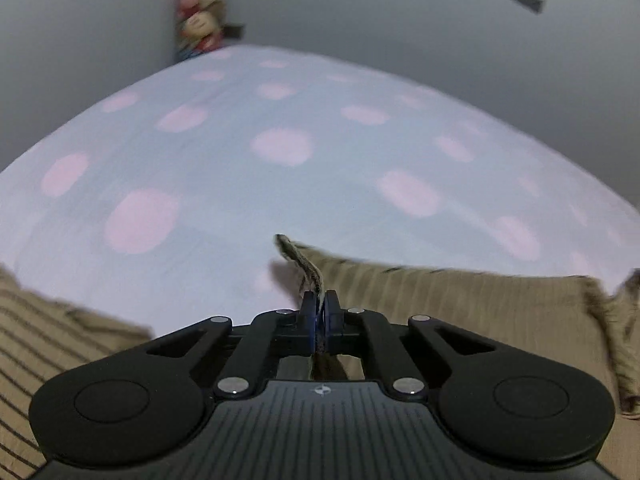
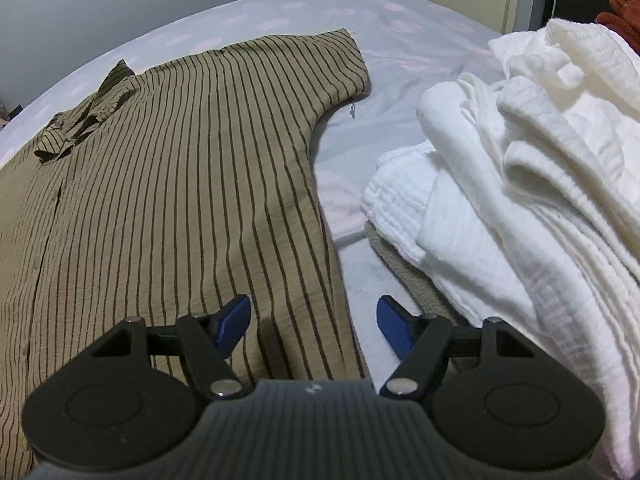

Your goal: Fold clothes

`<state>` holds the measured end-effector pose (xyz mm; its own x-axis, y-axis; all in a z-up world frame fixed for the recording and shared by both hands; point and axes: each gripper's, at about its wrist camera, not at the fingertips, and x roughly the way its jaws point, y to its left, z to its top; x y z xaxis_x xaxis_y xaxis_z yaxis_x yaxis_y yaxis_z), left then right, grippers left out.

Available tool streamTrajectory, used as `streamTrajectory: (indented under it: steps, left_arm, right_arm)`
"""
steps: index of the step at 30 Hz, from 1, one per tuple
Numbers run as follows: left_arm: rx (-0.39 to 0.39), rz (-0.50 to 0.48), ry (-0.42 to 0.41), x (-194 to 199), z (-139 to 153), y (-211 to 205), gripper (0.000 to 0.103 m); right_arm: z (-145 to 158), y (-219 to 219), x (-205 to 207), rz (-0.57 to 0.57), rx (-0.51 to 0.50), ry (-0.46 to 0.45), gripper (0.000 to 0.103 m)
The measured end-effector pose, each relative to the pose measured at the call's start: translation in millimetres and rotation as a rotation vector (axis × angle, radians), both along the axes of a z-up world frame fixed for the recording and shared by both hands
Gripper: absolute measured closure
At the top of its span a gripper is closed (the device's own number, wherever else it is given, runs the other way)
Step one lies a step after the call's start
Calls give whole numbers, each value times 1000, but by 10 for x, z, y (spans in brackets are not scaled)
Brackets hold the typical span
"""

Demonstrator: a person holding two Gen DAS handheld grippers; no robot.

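Observation:
A tan shirt (image 2: 168,168) with thin dark stripes lies spread flat on the bed, collar at the far left, one short sleeve reaching up right. In the left wrist view my left gripper (image 1: 320,308) is shut on a raised edge of this striped shirt (image 1: 460,300), and a strip of cloth stands up between its blue pads. My right gripper (image 2: 314,320) hangs open just above the shirt's right side edge, one fingertip (image 2: 234,314) over the cloth and the other over the bedsheet, with nothing pinched.
A heap of white crinkled cloths (image 2: 520,168) lies at the right, close to my right gripper, on a grey-brown cloth (image 2: 404,264). The bedsheet (image 1: 280,152) is pale with pink spots. Soft toys (image 1: 202,4) stand by the far wall.

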<state>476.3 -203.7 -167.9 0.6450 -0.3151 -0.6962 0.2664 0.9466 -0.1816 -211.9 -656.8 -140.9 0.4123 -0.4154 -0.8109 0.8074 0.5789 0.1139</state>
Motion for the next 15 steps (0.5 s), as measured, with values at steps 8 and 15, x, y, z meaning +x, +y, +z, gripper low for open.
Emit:
streamTrajectory:
  steps: [8,15]
  left_arm:
    - [-45,-299,-80,-294,407,-587,101]
    - [-3,-508,-24,-508,143,-1278,101]
  right_arm:
    - [14,16,-13,0,6,-7,31]
    - [21,24,-22,-3,7,-12,31]
